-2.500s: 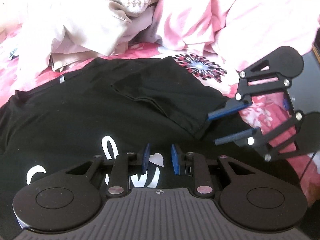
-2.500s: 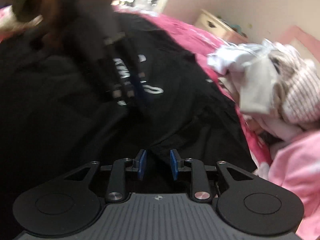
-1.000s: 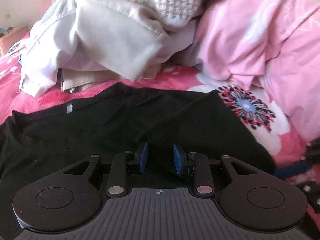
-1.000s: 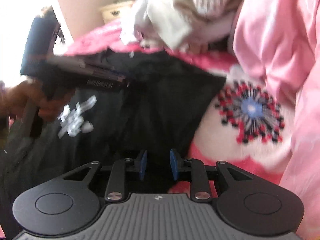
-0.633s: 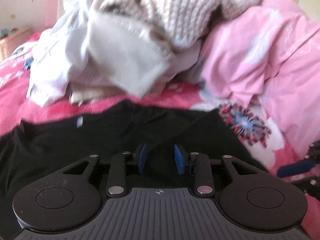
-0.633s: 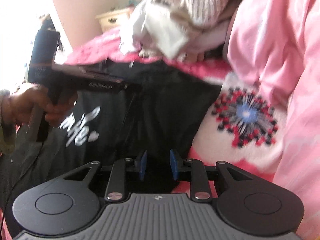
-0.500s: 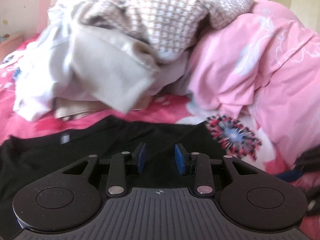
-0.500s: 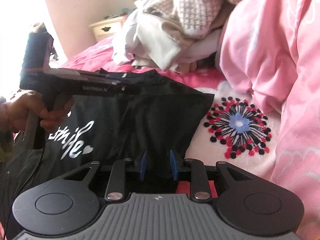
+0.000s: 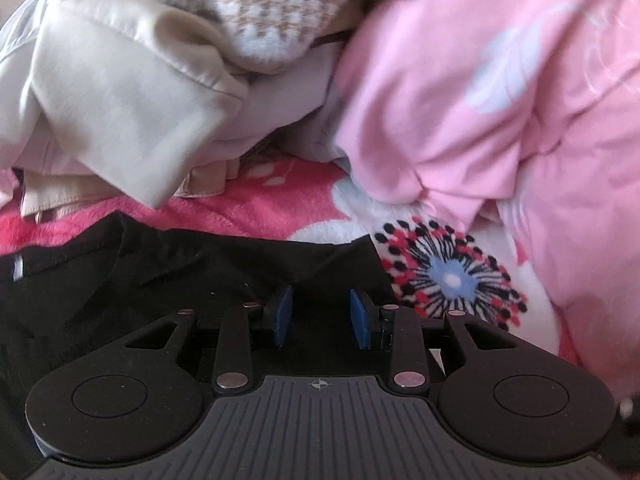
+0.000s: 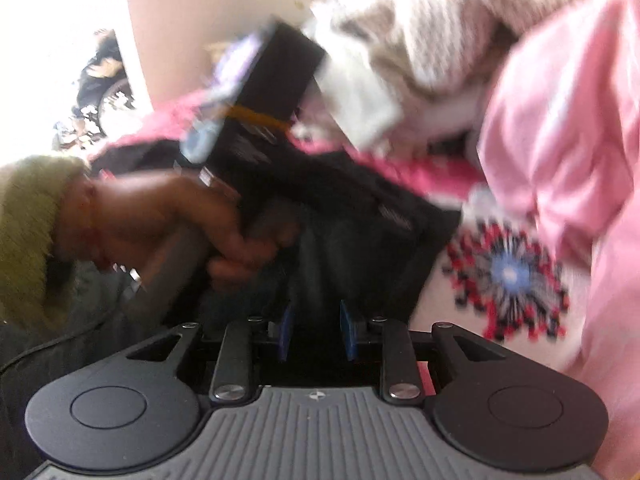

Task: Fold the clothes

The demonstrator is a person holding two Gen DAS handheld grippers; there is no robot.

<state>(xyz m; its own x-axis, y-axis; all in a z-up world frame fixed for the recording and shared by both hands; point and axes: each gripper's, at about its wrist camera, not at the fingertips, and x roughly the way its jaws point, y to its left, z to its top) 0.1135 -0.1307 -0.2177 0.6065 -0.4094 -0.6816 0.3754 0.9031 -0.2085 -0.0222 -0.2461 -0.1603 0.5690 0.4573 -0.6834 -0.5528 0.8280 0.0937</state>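
In your left wrist view, your left gripper [image 9: 320, 314] sits low over the black T-shirt [image 9: 168, 276], which lies flat on the pink floral blanket [image 9: 256, 204]. The blue pads [image 9: 283, 314] stand apart with black cloth showing in the gap between them; whether they pinch a fold of it cannot be told from here. The shirt's far edge runs just beyond the fingertips, and its corner ends a little to their right, next to the blanket's blue-centred flower print [image 9: 452, 276]. Farther ahead and to the left of the fingers is a heap of pale clothes [image 9: 120, 92] topped by a houndstooth knit [image 9: 272, 4]; ahead and to the right bulges a pink duvet [image 9: 500, 92].

In your right wrist view, which is blurred, your right gripper [image 10: 316, 334] also has its pads parted over dark fabric of the T-shirt [image 10: 360, 240], and again you cannot tell if any cloth is caught. Ahead and left of these fingers, your left hand [image 10: 168, 216], in a green sleeve [image 10: 28, 236], grips the handle of the other gripper's black body [image 10: 272, 92]. The flower print [image 10: 508, 276] lies to the right of the fingers.
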